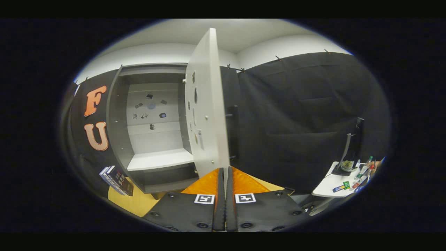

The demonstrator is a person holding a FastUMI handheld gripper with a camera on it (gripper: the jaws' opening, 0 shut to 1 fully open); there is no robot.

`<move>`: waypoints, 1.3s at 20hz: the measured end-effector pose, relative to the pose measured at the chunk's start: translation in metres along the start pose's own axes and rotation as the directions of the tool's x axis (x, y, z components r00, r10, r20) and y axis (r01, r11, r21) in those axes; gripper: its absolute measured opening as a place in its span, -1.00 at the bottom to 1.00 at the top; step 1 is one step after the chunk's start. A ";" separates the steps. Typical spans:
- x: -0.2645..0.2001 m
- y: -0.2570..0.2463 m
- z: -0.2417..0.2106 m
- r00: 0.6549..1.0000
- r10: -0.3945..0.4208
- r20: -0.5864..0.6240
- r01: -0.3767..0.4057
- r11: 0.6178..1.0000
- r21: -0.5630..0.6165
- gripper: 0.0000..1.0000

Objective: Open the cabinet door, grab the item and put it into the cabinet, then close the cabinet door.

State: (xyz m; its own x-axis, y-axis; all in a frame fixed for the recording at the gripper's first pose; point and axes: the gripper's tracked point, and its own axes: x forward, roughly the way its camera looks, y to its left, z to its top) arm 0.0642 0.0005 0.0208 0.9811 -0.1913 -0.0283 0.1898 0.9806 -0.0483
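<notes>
Gripper view: tongs (224, 174) pinched together on the bottom edge of the cabinet door (205, 104), which stands open, edge-on, straight ahead. Cabinet (153, 122) lies left of them; the book (116, 180), likely the item, leans beside its base.

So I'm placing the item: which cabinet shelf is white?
The upper shelf, beyond the closed gripper; the bottom board under it is grey.
</notes>
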 end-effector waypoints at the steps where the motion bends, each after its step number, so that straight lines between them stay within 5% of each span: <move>1: -0.001 0.006 -0.003 1.000 0.014 -0.003 -0.014 1.000 0.001 -0.83; 5: 0.005 0.043 -0.031 0.995 0.087 -0.046 -0.087 0.996 0.001 -0.83; 18: 0.039 0.172 -0.172 0.954 0.239 -0.180 -0.250 0.967 -0.044 0.05; 19: 0.043 0.177 -0.186 0.950 0.242 -0.198 -0.257 0.965 -0.052 0.30; 22: 0.049 0.188 -0.227 0.938 0.247 -0.244 -0.270 0.961 -0.067 0.45; 24: 0.052 0.190 -0.259 0.929 0.239 -0.283 -0.271 0.960 -0.078 0.88; 26: 0.056 0.188 -0.291 0.915 0.215 -0.340 -0.260 0.961 -0.091 0.92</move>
State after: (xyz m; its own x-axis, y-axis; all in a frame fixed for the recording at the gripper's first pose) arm 0.1444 0.1620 -0.2807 0.9264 0.0219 -0.3759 -0.0762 0.9885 -0.1304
